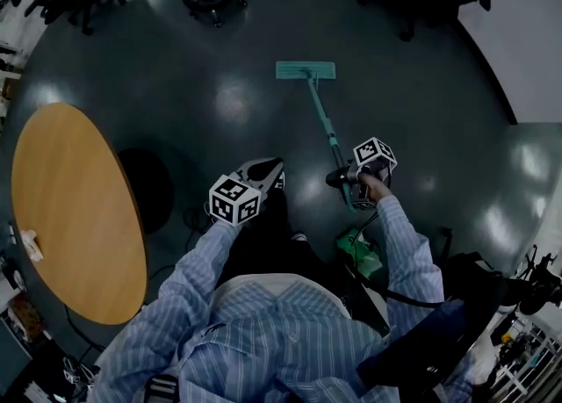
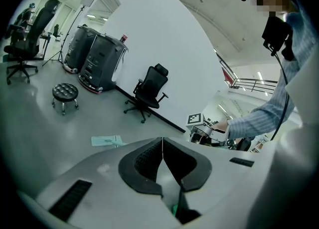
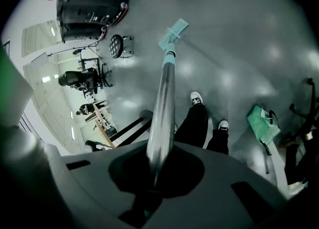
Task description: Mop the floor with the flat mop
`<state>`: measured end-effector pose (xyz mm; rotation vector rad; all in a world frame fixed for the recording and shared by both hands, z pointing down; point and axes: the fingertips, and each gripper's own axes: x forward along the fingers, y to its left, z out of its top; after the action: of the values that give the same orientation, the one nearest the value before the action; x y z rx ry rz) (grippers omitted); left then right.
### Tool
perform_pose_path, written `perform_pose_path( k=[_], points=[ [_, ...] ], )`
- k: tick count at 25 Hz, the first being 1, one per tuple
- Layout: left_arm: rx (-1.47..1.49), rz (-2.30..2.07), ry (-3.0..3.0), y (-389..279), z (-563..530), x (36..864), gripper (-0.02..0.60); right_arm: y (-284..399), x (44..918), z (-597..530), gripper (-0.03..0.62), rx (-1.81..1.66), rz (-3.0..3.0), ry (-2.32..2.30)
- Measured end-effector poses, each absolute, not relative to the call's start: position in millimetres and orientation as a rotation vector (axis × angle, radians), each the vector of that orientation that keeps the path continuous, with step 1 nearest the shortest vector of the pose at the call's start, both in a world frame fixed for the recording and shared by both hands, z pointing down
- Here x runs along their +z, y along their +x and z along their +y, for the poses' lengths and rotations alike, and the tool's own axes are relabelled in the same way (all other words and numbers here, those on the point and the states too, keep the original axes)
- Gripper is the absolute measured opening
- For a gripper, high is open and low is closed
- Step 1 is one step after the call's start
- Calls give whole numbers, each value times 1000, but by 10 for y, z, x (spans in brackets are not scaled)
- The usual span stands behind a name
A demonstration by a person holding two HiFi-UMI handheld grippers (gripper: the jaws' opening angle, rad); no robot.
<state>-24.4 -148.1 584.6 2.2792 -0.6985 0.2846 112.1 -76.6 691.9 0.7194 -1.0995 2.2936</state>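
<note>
Glossy grey floor (image 1: 176, 85) is met by a flat teal mop head (image 1: 306, 69); its smooth metal pole (image 3: 162, 108) is clamped by the right gripper (image 3: 155, 175); the ribbed jaws of the left gripper (image 2: 162, 155) are pressed together.

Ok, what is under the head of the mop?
The mop head lies flat on the grey floor. The floor right under it is covered, so dirt or water there cannot be seen.

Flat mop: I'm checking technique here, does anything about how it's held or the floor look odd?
Only the right tongs clamp the teal flat mop's silver handle; the left tongs are shut on nothing, off the handle. A green bag lies on the grey floor beside the person's feet.
</note>
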Motion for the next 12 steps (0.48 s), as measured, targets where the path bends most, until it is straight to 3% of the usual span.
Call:
perform_pose_path(
  k=[12],
  points=[
    [292,-725,2219,-389,-2001,6075,8,1056,7200,-2337,26,2250,-1127,772]
  ],
)
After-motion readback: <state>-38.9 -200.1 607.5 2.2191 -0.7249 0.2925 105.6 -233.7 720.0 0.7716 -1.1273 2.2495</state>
